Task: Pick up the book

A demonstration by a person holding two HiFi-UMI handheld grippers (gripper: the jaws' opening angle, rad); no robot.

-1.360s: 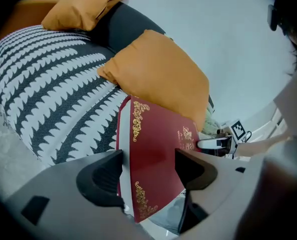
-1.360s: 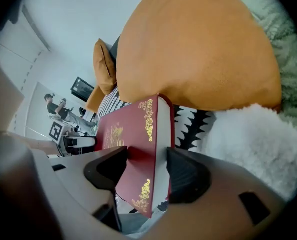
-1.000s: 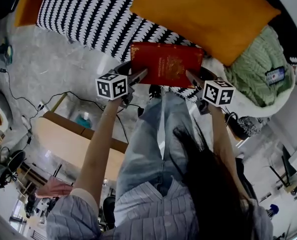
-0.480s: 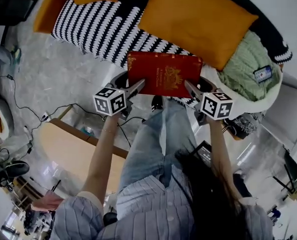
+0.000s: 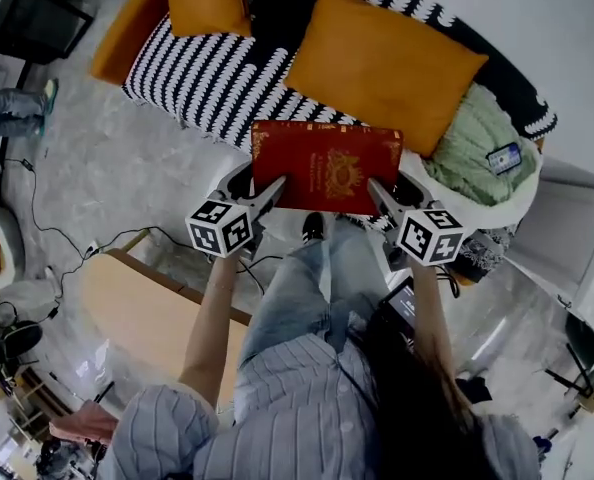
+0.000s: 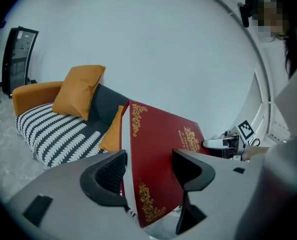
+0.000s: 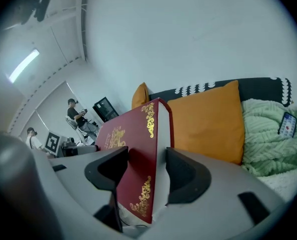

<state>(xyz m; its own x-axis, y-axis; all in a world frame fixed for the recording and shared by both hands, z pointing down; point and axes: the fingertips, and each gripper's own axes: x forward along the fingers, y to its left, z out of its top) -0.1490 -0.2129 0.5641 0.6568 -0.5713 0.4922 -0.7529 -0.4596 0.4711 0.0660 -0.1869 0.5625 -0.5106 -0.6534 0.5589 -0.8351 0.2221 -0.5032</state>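
Facing the sofa (image 5: 192,73), striped seat, with the big orange cushion (image 5: 382,63) leaning at its back and the green blanket (image 5: 472,148) piling up at its right end. Holding the red book (image 5: 327,163) in the air, clear of the seat, roughly over the sofa's front edge in the head view, resting on nothing. Keeping the cover facing up, long axis running left to right, straight from one claw to the other.

Gripping the book's left short end with the left claw (image 5: 270,186): jaws standing wide, having just been closing in further, page block and covers sitting between the pads, pads pressing on both sides. Gripping the right short end with the right claw (image 5: 377,188) the same way, jaws wide, spanning the full thickness, pads on both covers. Sitting about level with each other, angling in from the near corners, neither hand nearer, sharing the load.

Judging the pick as essentially done. Anything next is likely turning on keeping both ends at matching height along that left-right axis, otherwise risking the book tilting or slipping out of one grip.
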